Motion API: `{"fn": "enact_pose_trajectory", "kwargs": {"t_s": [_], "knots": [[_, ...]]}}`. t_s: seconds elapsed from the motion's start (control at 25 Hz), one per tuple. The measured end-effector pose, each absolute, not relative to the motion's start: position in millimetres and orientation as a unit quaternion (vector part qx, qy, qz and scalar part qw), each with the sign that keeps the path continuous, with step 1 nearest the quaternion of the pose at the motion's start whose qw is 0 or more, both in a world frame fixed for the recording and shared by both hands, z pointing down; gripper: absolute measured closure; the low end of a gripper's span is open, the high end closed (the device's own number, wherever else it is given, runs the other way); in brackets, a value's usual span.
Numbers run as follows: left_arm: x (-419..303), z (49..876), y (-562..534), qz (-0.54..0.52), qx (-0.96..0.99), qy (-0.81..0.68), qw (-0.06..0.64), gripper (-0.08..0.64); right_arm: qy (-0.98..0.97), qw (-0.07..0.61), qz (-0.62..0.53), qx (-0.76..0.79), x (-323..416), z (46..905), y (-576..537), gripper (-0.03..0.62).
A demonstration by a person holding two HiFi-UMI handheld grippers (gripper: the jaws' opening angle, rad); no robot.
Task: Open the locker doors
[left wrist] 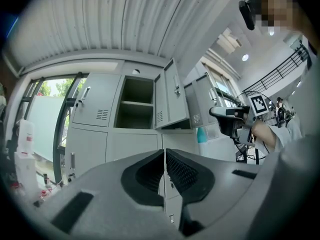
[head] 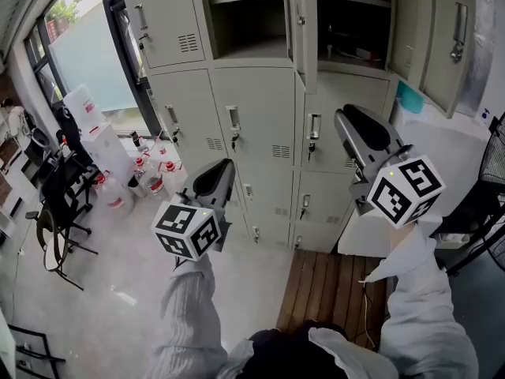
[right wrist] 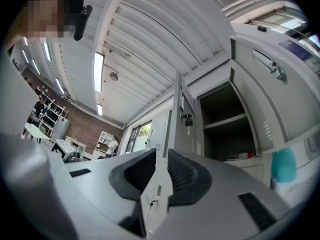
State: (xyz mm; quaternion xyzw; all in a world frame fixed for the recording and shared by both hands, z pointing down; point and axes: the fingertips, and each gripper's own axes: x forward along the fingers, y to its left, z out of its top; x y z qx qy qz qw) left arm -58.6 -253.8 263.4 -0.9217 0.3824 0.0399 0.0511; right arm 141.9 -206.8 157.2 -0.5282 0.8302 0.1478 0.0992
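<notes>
Ribbed grey left hand-held gripper [left wrist: 164, 154] pinched shut, right hand-held gripper [right wrist: 162, 155] narrowly parted, facing boxy metal lockers [head: 252, 109]

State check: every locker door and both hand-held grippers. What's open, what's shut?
Top-left locker door: closed.
Top-middle locker: open.
Top-right locker: open.
Middle-row doors: closed.
Lower-row doors: closed.
Left hand-held gripper: jaws together, empty.
Right hand-held gripper: jaws slightly apart, empty.
</notes>
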Motion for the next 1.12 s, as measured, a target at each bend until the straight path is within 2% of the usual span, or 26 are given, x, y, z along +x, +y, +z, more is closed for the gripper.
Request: {"fn": "enact_pose_trajectory", "kwargs": {"t_s": [0.28, 0.52, 0.88, 1.12], "knots": [[-79.4, 297.1, -231.8, 0.033, -0.916, 0.398, 0.048, 0.543, 0.839, 0.072, 0.124, -0.525, 101.1, 239.7, -196.8, 0.520], [-105.9, 334.7, -232.9, 0.032, -0.902, 0.431, 0.013, 0.543, 0.859, 0.068, 0.047, -0.506, 61.7, 301.7, -218.1, 0.520], [-116.7, 364.9, -272.9, 0.024, -0.883, 0.468, -0.023, 0.543, 0.862, 0.039, 0.016, -0.505, 36.5, 347.6, -284.0, 0.520], [-122.1, 366.7, -307.2, 0.030, -0.870, 0.491, -0.018, 0.543, 0.867, 0.044, -0.001, -0.497, 27.1, 360.3, -334.5, 0.517]]}}
